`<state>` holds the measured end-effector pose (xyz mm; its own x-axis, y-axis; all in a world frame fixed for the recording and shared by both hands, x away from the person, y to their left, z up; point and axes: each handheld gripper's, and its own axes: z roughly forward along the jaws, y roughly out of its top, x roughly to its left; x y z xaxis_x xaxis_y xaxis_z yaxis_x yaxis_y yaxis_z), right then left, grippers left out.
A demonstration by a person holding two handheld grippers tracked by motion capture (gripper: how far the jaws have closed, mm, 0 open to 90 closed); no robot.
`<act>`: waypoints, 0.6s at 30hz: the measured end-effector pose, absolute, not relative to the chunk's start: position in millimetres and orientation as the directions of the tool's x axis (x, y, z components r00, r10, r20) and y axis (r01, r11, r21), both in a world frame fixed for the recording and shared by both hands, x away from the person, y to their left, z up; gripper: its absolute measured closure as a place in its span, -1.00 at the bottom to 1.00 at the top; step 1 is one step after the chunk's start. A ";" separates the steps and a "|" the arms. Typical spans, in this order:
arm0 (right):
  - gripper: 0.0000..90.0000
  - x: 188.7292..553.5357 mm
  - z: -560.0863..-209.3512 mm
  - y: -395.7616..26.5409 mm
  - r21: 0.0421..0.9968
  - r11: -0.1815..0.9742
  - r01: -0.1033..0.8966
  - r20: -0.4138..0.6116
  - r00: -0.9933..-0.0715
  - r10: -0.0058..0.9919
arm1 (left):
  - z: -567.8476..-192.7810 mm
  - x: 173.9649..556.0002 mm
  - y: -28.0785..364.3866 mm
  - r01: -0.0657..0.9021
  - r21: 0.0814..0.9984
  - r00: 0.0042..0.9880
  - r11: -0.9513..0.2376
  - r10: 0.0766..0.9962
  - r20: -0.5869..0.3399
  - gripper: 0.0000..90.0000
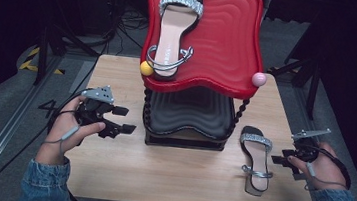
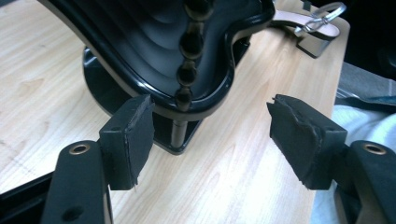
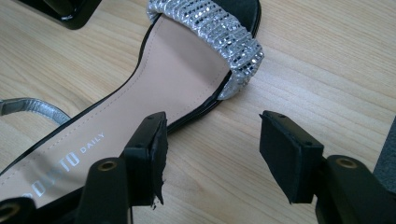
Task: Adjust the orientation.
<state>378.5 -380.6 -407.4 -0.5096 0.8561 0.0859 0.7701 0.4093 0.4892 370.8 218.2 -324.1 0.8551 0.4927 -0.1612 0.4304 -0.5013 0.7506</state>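
A sandal with a silver glitter strap (image 1: 256, 156) lies on the wooden table (image 1: 158, 174) to the right of a two-tier stand. Its mate (image 1: 174, 29) rests on the stand's red top tray (image 1: 223, 40). Beneath that sits a black lower tray (image 1: 190, 109). My right gripper (image 1: 281, 156) is open just right of the table sandal. In the right gripper view its open jaws (image 3: 212, 140) hover beside the sandal's insole (image 3: 159, 88), with bare wood between them. My left gripper (image 1: 128, 120) stands open left of the stand, and its jaws (image 2: 210, 126) face the black tray's corner (image 2: 140, 42), holding nothing.
A yellow ball (image 1: 146, 68) and a pink ball (image 1: 258, 79) cap the red tray's front corners. Beaded black posts (image 2: 187, 70) carry the tiers. In the left gripper view the table sandal (image 2: 313, 28) lies by the table's edge. Dark floor, cables and stand legs surround the table.
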 end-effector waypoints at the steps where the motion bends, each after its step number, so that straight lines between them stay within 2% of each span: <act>1: -0.04 378.8 -406.8 -379.5 0.489 0.415 0.767 0.081 -0.514 0.854 | -324.7 370.7 218.2 0.430 0.751 0.856 -0.502 0.491 -0.161 -0.31; 18: 0.02 375.7 -396.6 -363.6 0.488 0.435 0.757 0.095 -0.541 0.835 | -333.1 374.1 218.3 0.446 0.736 0.853 -0.510 0.492 -0.175 -0.33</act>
